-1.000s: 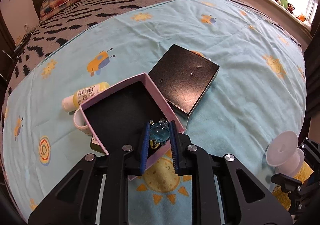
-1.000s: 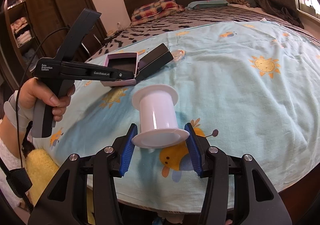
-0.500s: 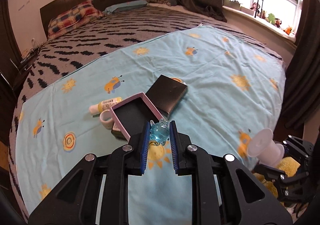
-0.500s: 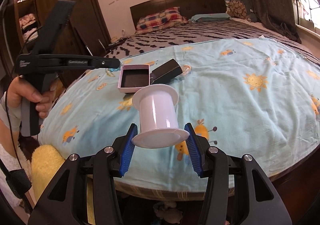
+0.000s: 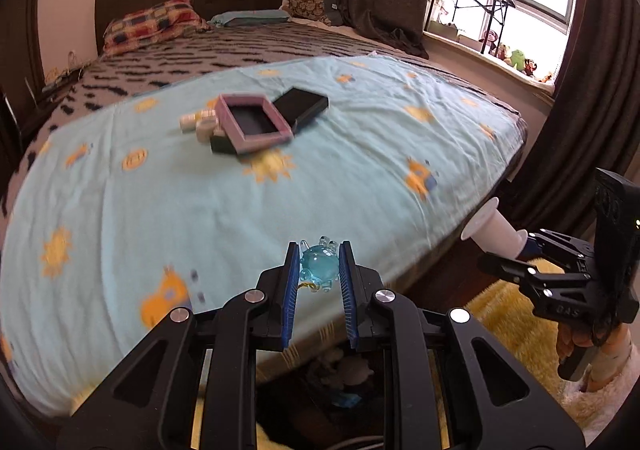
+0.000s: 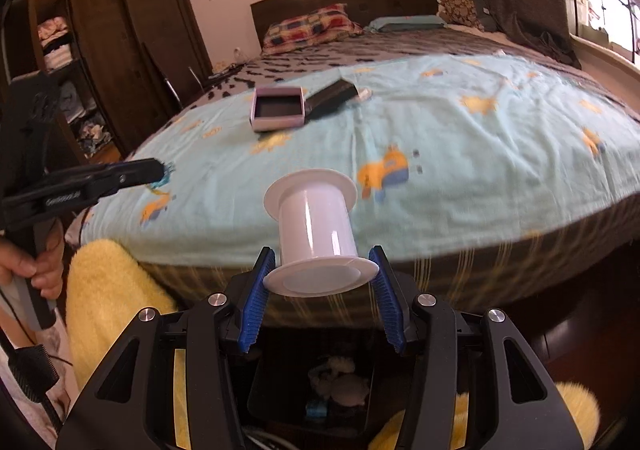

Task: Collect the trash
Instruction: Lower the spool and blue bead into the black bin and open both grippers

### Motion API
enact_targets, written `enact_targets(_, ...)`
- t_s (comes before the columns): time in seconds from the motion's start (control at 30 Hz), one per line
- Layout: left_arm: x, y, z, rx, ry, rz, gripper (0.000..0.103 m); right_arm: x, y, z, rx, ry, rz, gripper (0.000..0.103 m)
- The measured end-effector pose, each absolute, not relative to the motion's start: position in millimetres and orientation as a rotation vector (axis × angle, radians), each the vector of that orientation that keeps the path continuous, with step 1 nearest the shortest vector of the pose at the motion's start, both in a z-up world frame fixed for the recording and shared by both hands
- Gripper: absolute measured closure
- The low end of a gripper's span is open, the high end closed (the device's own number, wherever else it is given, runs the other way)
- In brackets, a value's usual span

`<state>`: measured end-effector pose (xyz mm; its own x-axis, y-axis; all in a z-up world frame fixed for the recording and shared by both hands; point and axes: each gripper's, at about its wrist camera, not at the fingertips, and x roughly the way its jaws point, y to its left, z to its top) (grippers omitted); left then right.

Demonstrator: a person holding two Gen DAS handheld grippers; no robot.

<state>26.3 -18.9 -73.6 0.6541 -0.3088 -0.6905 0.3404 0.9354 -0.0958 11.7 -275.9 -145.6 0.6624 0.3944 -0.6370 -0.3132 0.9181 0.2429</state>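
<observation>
On the bed's blue sheet [image 5: 320, 178] I count one open pink box [image 5: 254, 123], one black lid [image 5: 302, 104] touching its far side, and a few small blurry things at the box's left side. The left gripper [image 5: 319, 270] is squeezed nearly closed on one little blue glass charm [image 5: 319, 265], held over the bed's near edge. The right gripper [image 6: 322, 282] is partly open, pinching one empty white spool [image 6: 314, 230] near that same edge.

Translucent blue glass trinket [image 5: 319, 265] pinched upright; white empty spool [image 6: 316, 237] clamped by its near flange.
</observation>
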Motion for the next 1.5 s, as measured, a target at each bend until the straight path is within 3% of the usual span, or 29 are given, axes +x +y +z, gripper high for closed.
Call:
enact_targets(0.37,-12,-23,-172,-0.052,0.956,-0.383,0.085,-9,-270,-215,0.170,0.921,0.374,0.053)
enact_targets(0.87,11,-44,-263,-0.060,1.154,-0.385,0.085,8,-254,-292,0.186,1.168,0.343,0.053)
enact_targets(1.43,21,-49,-287,-0.068,1.213,-0.424,0.084,27,-245,-318,0.206,1.206,0.326,0.052)
enact_targets(1.5,21,-50,-288,-0.067,1.214,-0.422,0.079,27,-246,-316,0.210,1.207,0.324,0.049)
